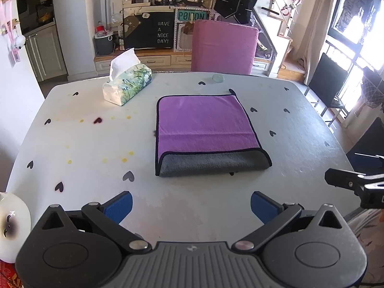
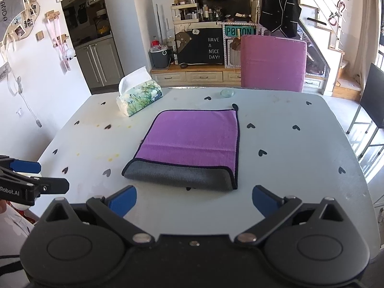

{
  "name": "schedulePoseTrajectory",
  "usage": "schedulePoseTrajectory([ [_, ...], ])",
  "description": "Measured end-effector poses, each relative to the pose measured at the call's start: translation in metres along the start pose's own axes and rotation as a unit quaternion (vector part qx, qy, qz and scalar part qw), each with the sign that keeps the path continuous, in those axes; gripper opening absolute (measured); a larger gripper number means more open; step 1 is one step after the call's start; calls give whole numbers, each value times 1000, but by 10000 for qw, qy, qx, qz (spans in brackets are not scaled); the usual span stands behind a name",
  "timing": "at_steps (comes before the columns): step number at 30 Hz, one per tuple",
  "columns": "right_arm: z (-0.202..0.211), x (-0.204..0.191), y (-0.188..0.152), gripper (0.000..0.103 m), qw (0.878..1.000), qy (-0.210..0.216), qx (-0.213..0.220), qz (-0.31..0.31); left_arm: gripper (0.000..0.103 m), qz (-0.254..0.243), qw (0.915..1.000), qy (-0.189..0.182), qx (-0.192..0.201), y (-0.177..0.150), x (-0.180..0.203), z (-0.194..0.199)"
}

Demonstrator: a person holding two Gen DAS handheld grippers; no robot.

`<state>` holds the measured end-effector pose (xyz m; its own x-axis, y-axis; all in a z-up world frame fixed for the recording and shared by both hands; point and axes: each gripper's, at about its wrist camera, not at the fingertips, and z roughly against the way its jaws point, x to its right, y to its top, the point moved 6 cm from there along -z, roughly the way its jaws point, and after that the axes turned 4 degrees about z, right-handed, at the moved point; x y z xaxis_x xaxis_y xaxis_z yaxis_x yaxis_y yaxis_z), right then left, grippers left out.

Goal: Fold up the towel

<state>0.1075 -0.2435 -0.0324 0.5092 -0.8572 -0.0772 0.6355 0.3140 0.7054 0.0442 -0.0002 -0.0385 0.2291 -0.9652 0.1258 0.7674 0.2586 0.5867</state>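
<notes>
A purple towel point(image 1: 204, 122) with a grey underside and black trim lies folded on the pale table point(image 1: 84, 144); a grey strip shows along its near edge. It also shows in the right wrist view point(image 2: 192, 139). My left gripper point(image 1: 191, 206) is open and empty, held above the table just short of the towel's near edge. My right gripper point(image 2: 194, 202) is open and empty, also just short of the near edge. Each gripper shows at the side of the other's view.
A tissue box point(image 1: 127, 85) stands at the back left of the table. A small clear disc point(image 1: 218, 77) lies near the far edge. A pink chair point(image 1: 223, 45) stands behind the table. A white roll point(image 1: 12, 225) sits at the near left.
</notes>
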Motion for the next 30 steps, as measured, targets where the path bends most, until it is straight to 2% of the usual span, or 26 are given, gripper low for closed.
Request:
schedulePoseTrajectory([
  [10,-3,7,26,103,9997,-103,224,38,103,26,9996,200,200,24,-1,-3],
  [20,-15,17,57,103,9991,33,415,27,103,-53,9981,448,414,62,0,-13],
  [30,-46,26,84,103,9994,148,308,-16,103,12,9979,485,422,93,-1,-40],
])
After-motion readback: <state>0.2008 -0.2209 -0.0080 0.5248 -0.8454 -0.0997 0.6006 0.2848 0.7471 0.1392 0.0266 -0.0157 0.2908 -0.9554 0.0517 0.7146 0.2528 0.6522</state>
